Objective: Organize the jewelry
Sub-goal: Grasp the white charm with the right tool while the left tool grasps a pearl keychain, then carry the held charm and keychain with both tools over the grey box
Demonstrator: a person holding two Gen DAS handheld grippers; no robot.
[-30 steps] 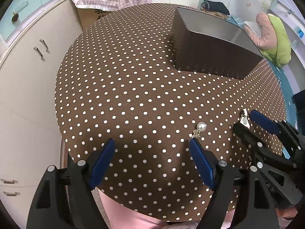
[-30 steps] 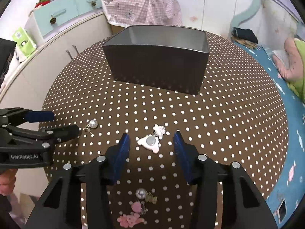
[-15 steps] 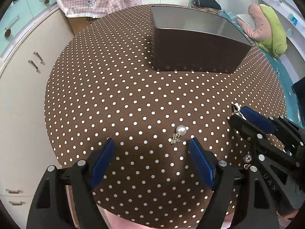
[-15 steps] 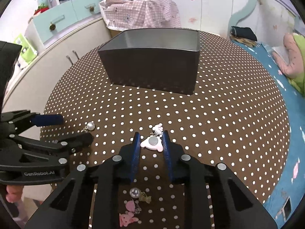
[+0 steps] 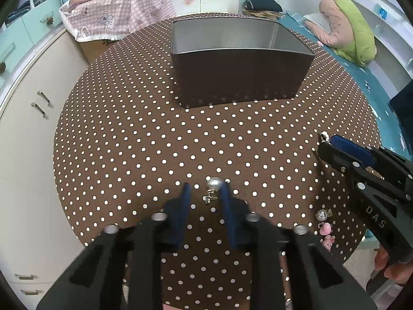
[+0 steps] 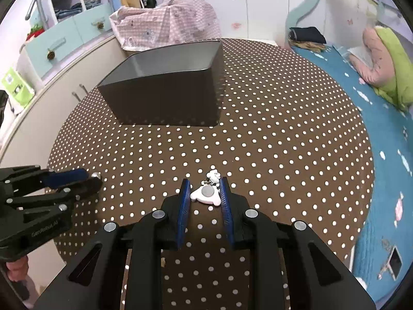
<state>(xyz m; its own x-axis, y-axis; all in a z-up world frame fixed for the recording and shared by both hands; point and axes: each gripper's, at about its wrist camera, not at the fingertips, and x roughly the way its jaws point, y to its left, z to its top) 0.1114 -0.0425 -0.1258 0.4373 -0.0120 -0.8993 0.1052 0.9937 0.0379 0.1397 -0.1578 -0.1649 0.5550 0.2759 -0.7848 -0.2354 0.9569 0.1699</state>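
The left gripper (image 5: 205, 193) is seen with its blue fingers (image 5: 182, 208) drawn close together and closing further. A pearl earring (image 5: 213, 187) lies between the tips, its pearl level with the tips and its small metal hook just behind. Whether the pads already press on it cannot be told, since the fingers are blurred; a narrow gap appears on the left side of the hook.

The right gripper (image 6: 204, 193) is clenched on a white charm (image 6: 206, 195) with a grey round centre. The charm is pinched between both blue fingers (image 6: 183, 206), and a smaller white piece joined to it sticks out beyond the tips.

Both pieces are found near the front edge of the round dotted bench (image 5: 129, 142). A dark open box (image 5: 240, 75) stands at the far side of the bench, well apart from both grippers.

Near the front right edge, in the left wrist view, a second pearl earring (image 5: 321, 215) and pink charms (image 5: 325, 232) are seen, partly hidden behind the right gripper's body. Their exact shapes are hard to make out. A fingertip of the person's hand (image 5: 393, 271) is cut off at the picture's edge.
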